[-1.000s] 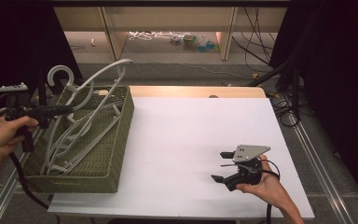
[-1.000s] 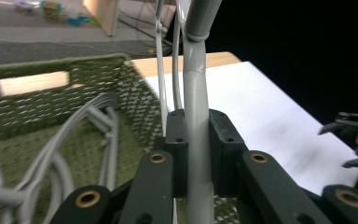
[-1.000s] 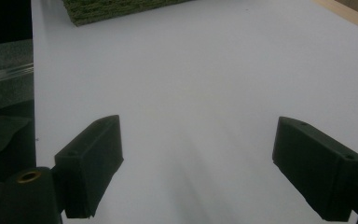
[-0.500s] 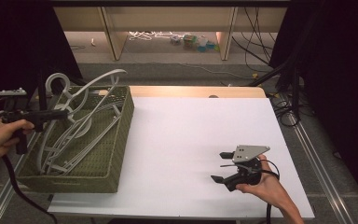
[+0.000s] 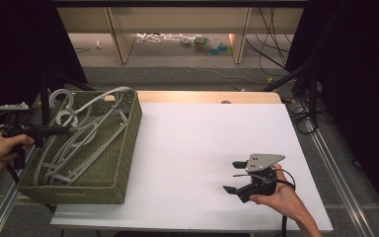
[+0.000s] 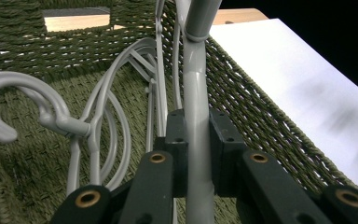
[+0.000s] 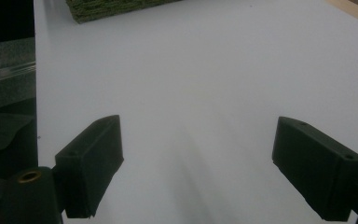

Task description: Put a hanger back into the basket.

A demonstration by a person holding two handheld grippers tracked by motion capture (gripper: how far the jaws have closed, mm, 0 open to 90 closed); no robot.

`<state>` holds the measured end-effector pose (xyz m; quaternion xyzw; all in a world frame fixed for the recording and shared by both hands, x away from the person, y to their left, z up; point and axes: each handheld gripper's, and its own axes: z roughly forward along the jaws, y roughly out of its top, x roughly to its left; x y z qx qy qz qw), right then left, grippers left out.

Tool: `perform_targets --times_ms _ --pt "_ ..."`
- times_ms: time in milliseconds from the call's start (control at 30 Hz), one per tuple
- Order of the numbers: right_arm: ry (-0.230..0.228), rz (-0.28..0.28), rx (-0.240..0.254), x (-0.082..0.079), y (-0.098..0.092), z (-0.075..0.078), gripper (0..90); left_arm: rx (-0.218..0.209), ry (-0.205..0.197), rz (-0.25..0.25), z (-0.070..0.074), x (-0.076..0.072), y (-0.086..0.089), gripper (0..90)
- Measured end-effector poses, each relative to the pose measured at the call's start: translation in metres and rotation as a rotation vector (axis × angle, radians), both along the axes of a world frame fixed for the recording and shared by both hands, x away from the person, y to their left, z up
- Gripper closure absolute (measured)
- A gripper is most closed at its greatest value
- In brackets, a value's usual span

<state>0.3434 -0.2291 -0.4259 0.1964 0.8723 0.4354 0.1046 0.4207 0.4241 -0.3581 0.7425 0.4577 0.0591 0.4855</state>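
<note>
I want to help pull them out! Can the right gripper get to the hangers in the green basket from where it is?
Probably yes: the right gripper is open with bare white table between it and the basket of hangers.

We see a basket (image 5: 113, 163) of coarse olive woven cord, rough and matt; the hangers (image 6: 196, 93) in it look like smooth grey plastic with a soft sheen; the table top (image 5: 202, 148) is a flat, matt white sheet over pale wood; the gripper pads (image 7: 91, 154) are dull black plastic.
</note>
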Motion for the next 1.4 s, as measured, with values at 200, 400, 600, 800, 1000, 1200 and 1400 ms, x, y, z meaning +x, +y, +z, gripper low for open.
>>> perform_targets --times_ms 200,400,600,800,1000,1200,1400 --pt "-0.011 -0.005 0.006 0.0 0.0 -0.001 16.8 0.001 0.009 -0.041 0.001 -0.004 -0.001 79.3" --pt "-0.009 -0.004 0.005 -0.001 0.0 0.0 16.8 0.027 0.028 -0.026 -0.003 -0.002 0.001 79.4" --pt "-0.001 -0.002 -0.002 -0.001 -0.002 0.001 16.8 0.048 0.061 -0.036 -0.012 0.002 -0.003 79.3" --pt "0.001 0.003 -0.004 0.0 -0.002 0.0 16.9 0.051 0.11 -0.026 -0.024 0.009 -0.006 79.3" --pt "-0.005 -0.002 -0.011 -0.001 -0.002 0.001 16.9 0.056 0.162 -0.02 -0.038 0.014 -0.011 79.2" --pt "-0.003 0.001 -0.011 0.0 -0.002 0.001 16.9 0.089 0.158 0.048 -0.043 0.014 -0.007 78.3" --pt "-0.014 -0.002 -0.003 -0.001 -0.001 0.0 16.9 0.122 0.149 0.127 -0.046 0.015 -0.004 77.5"
